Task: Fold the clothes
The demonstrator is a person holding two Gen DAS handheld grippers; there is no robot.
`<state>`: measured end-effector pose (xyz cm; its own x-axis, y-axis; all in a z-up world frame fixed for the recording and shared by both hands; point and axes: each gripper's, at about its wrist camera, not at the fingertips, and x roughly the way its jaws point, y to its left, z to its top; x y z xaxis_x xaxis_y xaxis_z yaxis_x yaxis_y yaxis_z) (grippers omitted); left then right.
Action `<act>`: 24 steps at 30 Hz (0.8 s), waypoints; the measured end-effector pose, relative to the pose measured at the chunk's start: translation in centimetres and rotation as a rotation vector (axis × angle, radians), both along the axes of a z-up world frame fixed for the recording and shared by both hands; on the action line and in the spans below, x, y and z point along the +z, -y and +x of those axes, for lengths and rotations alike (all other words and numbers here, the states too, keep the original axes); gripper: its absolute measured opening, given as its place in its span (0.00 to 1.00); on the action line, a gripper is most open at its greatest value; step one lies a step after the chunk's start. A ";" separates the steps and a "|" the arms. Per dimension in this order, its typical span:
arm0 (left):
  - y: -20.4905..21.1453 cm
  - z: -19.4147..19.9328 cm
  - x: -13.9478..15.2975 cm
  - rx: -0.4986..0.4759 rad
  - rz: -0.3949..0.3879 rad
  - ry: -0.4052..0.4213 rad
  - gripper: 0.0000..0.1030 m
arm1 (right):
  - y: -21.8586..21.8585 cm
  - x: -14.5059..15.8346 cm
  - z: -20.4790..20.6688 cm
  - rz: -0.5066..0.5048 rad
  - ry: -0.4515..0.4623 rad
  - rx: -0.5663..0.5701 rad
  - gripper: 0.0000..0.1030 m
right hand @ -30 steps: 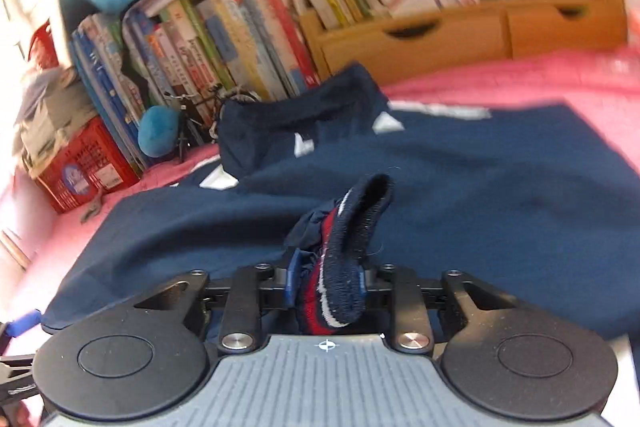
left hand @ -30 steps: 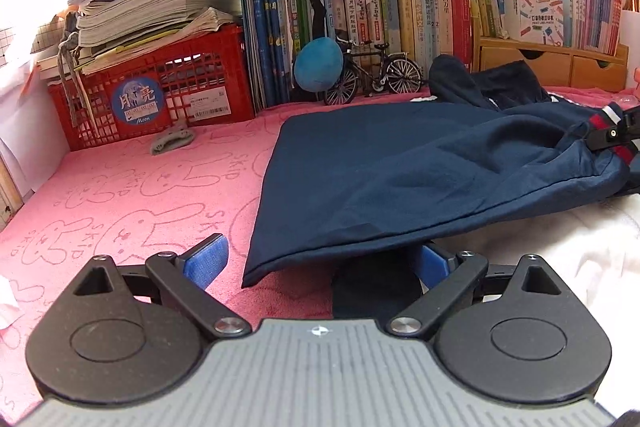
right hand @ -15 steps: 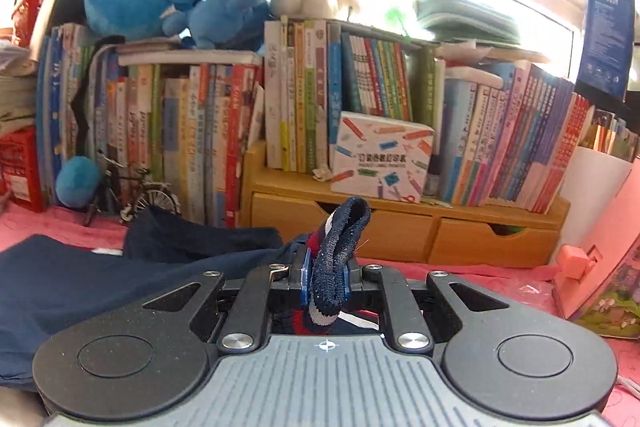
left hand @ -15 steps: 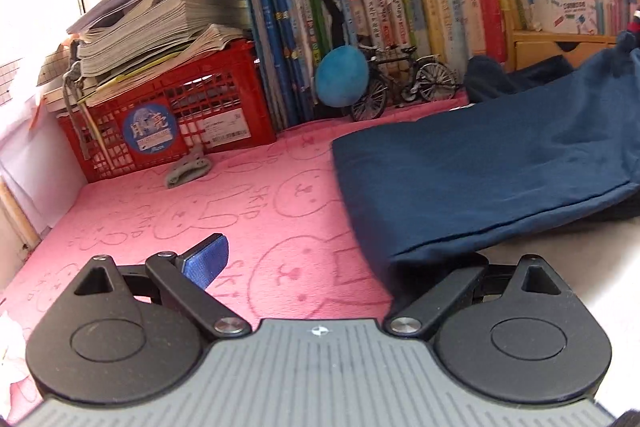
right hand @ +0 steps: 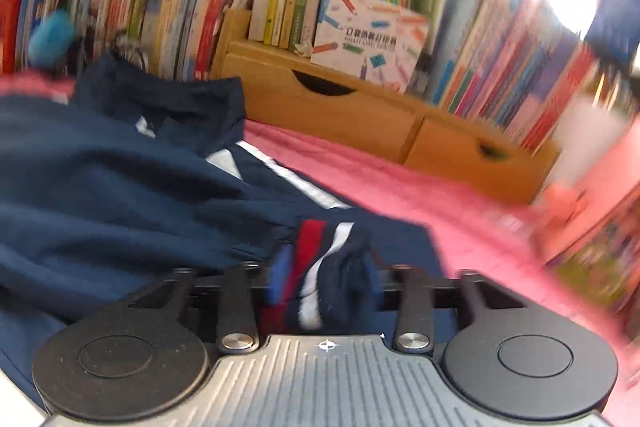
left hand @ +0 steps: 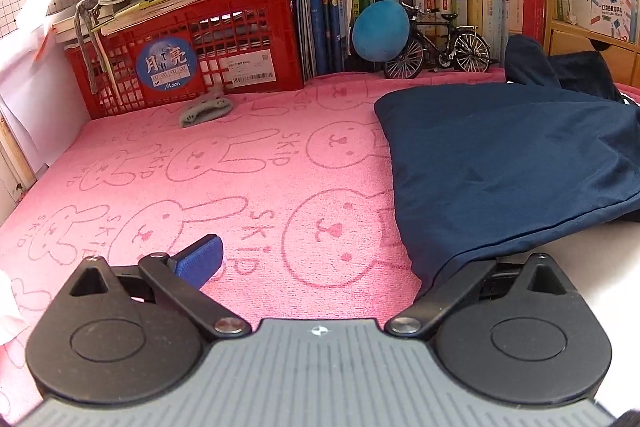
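A navy blue garment (left hand: 500, 155) lies on the pink bunny-print mat (left hand: 240, 187), at the right of the left wrist view. My left gripper (left hand: 328, 259) stands wide at the garment's near left corner, its jaws still opening. Its blue left pad (left hand: 200, 259) is bare over the mat, and the garment's edge hides the right finger. In the blurred right wrist view the garment (right hand: 120, 195) spreads to the left, with white stripes. Its red, white and navy striped cuff (right hand: 324, 267) sits loosely between the pads of my right gripper (right hand: 326, 277), whose jaws are opening.
A red crate (left hand: 192, 59) stacked with papers stands at the back left, with a grey clip (left hand: 204, 109) in front of it. Books, a blue plush ball (left hand: 380, 31) and a model bicycle (left hand: 440, 47) line the back. A wooden drawer unit (right hand: 360, 115) is behind the garment.
My left gripper moved left, so the garment's edge now covers only its right finger. My right gripper, which pinched the cuff upright, rolled and dropped towards the garment, and its jaws spread apart.
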<state>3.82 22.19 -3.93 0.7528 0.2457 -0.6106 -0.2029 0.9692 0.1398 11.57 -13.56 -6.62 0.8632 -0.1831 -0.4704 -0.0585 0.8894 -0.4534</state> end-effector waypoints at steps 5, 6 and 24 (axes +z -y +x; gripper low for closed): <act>0.9 0.0 0.1 -0.001 0.062 0.003 1.00 | 0.3 2.9 -2.7 -0.107 0.139 -0.055 0.96; 1.0 0.1 0.1 -0.001 0.069 0.003 1.00 | 0.4 3.8 -3.1 -0.054 0.151 -0.050 1.00; -1.4 0.4 0.0 0.007 -0.096 -0.014 1.00 | -8.4 0.6 -2.9 0.197 -0.125 0.096 0.99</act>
<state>4.21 23.56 -3.90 0.7422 0.1909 -0.6424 -0.2087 0.9768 0.0491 8.70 -5.13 -6.01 0.8054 0.0030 -0.5928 -0.1915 0.9477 -0.2555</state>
